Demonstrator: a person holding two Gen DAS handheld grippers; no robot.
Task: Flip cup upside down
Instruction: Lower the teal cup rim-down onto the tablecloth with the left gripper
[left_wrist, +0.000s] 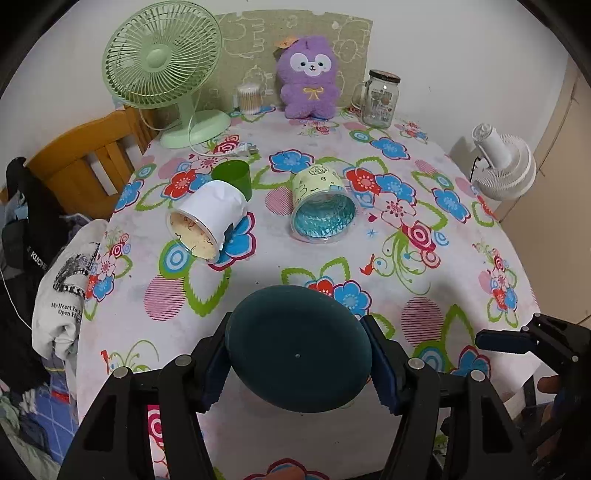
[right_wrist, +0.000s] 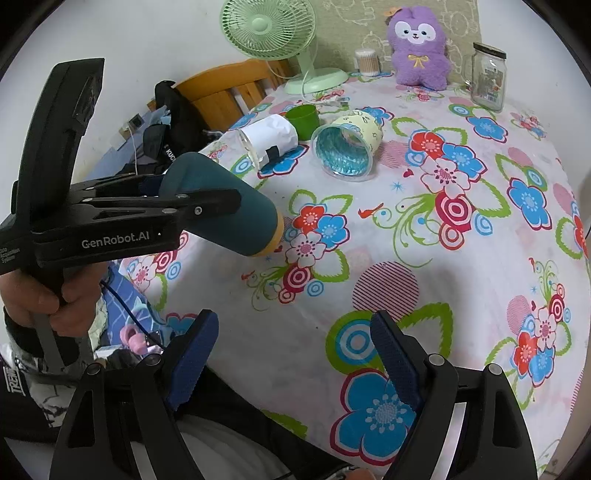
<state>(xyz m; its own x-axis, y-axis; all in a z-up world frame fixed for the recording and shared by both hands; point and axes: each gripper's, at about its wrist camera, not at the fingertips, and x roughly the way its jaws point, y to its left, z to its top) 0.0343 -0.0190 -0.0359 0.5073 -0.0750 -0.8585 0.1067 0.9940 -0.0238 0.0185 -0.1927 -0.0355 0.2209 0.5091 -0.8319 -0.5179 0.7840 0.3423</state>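
My left gripper is shut on a dark teal cup, its flat base facing the left wrist camera. In the right wrist view the teal cup is held tilted above the table's near left edge, its yellowish rim pointing down and right toward the flowered cloth. My right gripper is open and empty over the near edge of the table, to the right of the cup.
A white cup and a yellow-and-blue cup lie on their sides mid-table, a green cup stands behind them. A green fan, purple plush and glass jar stand at the back. A wooden chair is at left.
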